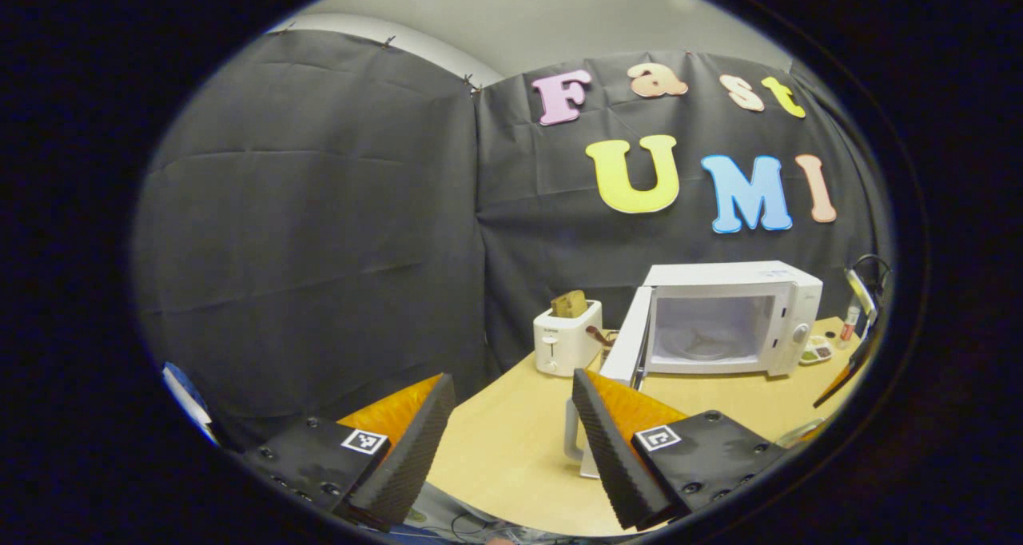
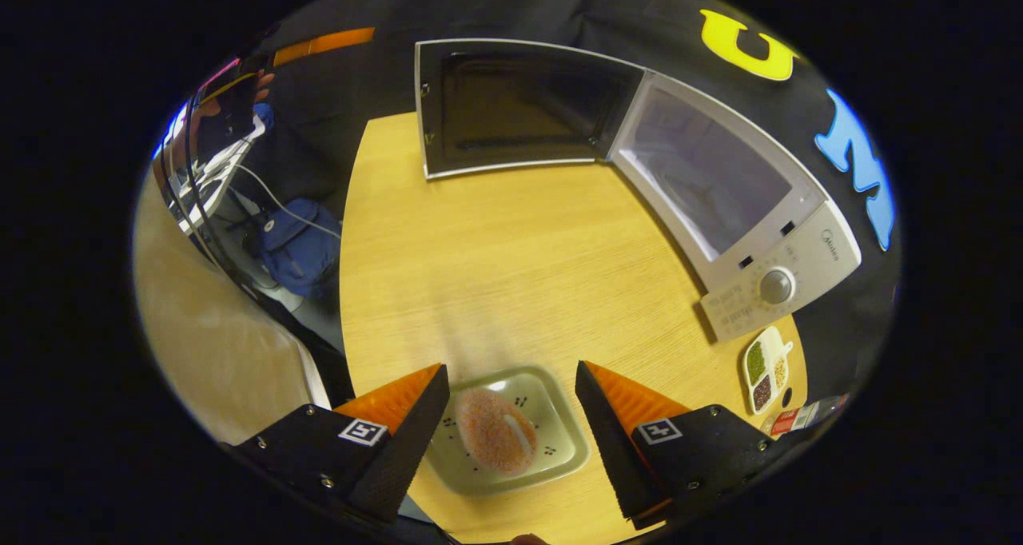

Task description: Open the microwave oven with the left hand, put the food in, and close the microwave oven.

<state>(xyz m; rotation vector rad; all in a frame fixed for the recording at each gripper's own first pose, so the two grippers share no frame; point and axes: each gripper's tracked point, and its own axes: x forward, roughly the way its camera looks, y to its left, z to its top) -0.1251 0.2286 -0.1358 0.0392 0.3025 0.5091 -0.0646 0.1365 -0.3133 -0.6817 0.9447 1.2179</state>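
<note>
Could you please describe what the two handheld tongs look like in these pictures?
The left tongs and right tongs look alike: two wedge-shaped fingers with ribbed inner pads, each mounted on a black block with visible screws. Every block carries a small square black-and-white marker.

bare table (image 2: 495, 273) before open microwave (image 2: 703, 185), door (image 2: 511, 105) swung aside

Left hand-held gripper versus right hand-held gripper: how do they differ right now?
The left hand-held gripper hangs back near the table's edge, level, facing the open microwave, with nothing between its fingers. The right hand-held gripper points down at the table, its fingers either side of the plate of food. Both are open.
</note>
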